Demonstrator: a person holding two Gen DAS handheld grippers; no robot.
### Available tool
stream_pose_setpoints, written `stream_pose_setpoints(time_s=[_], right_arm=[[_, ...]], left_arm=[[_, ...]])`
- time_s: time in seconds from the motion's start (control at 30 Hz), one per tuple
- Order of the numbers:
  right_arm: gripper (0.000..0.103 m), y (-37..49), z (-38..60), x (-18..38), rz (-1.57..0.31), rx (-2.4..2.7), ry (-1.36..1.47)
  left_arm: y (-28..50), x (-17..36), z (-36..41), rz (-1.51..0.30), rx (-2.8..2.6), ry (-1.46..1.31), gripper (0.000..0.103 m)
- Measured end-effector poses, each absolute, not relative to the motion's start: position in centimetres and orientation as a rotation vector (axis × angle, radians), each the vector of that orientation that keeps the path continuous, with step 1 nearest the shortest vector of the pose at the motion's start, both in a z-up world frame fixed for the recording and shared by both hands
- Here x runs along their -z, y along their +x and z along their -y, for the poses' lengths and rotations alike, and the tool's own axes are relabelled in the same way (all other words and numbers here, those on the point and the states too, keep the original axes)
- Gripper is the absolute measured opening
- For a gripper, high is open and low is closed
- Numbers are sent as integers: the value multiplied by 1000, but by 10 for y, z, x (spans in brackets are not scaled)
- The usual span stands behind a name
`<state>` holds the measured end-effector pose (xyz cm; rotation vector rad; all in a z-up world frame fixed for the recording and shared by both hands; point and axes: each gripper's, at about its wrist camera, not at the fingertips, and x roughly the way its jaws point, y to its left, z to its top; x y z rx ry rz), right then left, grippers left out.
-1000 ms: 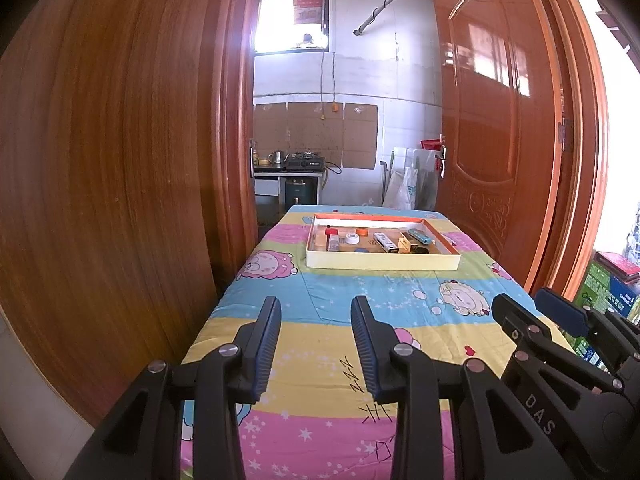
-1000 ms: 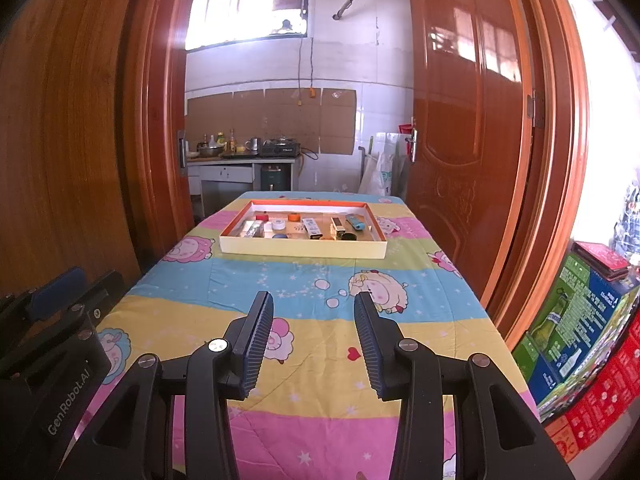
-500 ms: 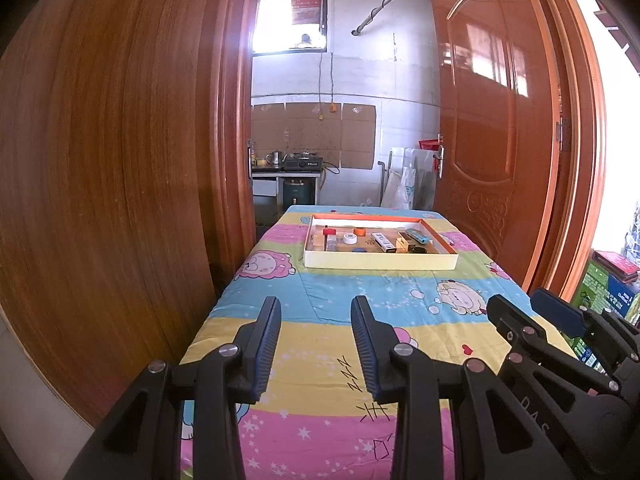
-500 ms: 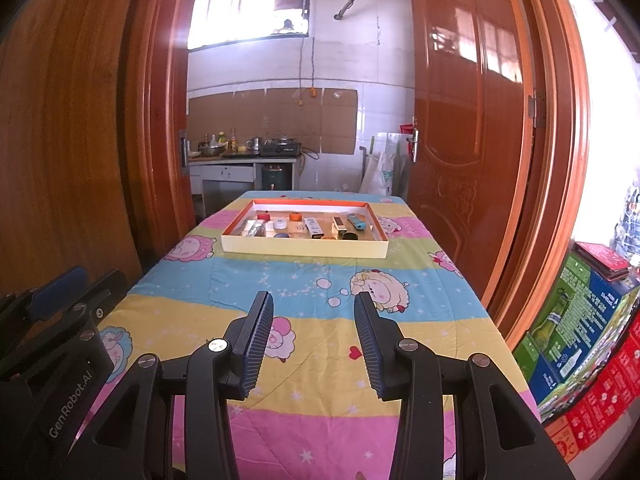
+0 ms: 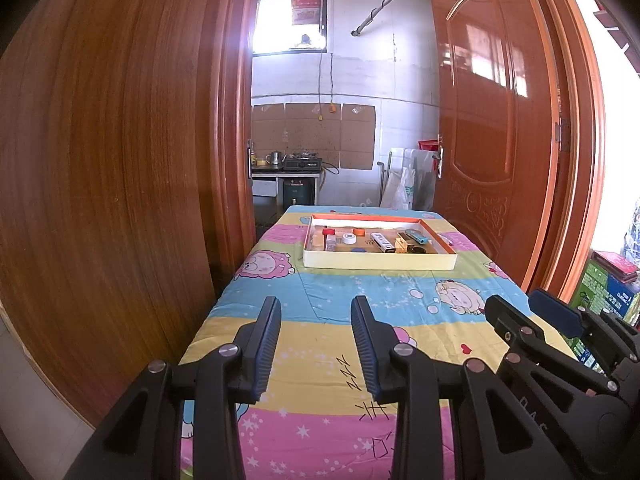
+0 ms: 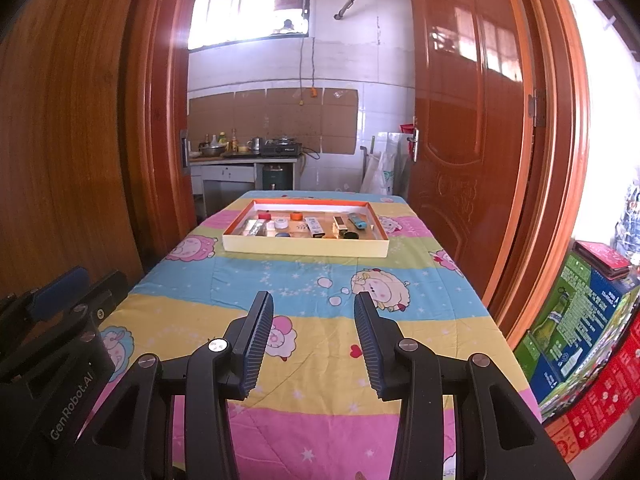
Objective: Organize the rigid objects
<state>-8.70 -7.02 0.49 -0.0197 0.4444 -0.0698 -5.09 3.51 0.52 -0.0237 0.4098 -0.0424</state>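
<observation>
A shallow cream tray with an orange inner rim (image 5: 380,262) (image 6: 304,249) lies at the far end of a table under a cartoon-print quilt (image 5: 340,300) (image 6: 304,280). Inside it lie several small items: a red-capped piece (image 5: 328,232), a white round one (image 6: 281,223), an orange cap (image 6: 296,215), a blue lighter-like piece (image 6: 357,221). My left gripper (image 5: 316,312) hovers open over the near end, nothing between its fingers. My right gripper (image 6: 314,308) is open beside it, also holding nothing. Each gripper shows at the edge of the other's view.
Wooden door panels (image 5: 120,160) (image 6: 472,120) flank the table on both sides. Behind it stands a counter with a stove and kettle (image 6: 264,146). Green and red cartons (image 6: 580,320) are stacked on the right, close to the table's edge.
</observation>
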Motion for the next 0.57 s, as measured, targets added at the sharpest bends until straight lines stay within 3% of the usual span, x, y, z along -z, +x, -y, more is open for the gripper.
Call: stream_pose_setpoints(time_s=[0.57], right_arm=[[44,-89,70,-2,-453,64,-7]], left_arm=[[-54,-5,-39,-409,39,-22,36]])
